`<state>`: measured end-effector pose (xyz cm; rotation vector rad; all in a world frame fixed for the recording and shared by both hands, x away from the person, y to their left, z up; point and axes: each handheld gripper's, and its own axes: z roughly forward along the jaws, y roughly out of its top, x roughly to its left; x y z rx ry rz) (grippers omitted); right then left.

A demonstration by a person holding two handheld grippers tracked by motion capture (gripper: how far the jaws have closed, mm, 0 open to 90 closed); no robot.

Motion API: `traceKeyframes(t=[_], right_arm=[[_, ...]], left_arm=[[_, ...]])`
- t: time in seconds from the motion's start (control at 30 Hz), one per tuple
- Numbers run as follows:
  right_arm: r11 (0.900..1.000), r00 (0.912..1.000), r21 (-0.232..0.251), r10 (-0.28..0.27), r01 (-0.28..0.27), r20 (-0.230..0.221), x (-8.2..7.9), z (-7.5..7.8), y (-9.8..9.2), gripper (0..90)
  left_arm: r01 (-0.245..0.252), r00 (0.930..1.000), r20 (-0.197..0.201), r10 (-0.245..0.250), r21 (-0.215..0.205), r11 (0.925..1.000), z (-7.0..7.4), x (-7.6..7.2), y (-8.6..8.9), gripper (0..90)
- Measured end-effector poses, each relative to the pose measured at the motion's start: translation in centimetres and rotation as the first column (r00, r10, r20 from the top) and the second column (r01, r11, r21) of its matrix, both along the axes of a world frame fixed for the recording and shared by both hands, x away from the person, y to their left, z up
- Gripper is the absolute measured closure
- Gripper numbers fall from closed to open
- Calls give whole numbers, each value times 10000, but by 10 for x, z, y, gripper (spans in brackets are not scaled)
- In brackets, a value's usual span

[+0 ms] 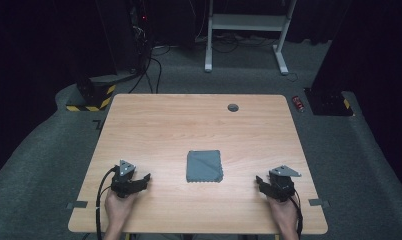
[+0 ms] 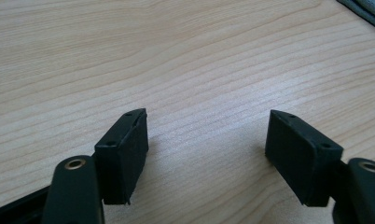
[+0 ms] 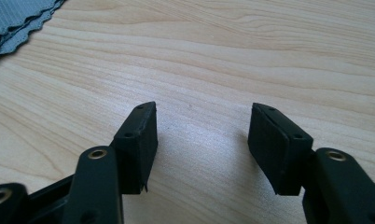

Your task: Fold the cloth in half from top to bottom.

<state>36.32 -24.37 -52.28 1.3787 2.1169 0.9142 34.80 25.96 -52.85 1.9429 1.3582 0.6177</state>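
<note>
Cloth (image 1: 204,166) lies folded into a neat grey square at the middle of the worktop (image 1: 189,125), so the folding looks finished. Left hand-held gripper (image 1: 145,178) and right hand-held gripper (image 1: 259,181) rest near the front edge, well apart from it, jaws spread and empty. Nothing seems left but to withdraw.

Folded cloth (image 1: 204,166) mid-table (image 1: 189,125), between left tongs (image 1: 145,179) and right tongs (image 1: 260,181).

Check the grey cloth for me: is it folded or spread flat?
Folded. The grey cloth lies as a compact square on the table, and the right gripper view shows stacked scalloped edges, several layers.
</note>
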Motion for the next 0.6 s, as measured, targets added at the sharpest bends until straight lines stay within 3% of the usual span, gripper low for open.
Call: traceKeyframes(t=[0.6], right_arm=[[10000,10000,-6,63,-63,-39,1,0,1,387]], left_arm=[[73,10000,-51,-73,-16,10000,0,-1,-1,264]])
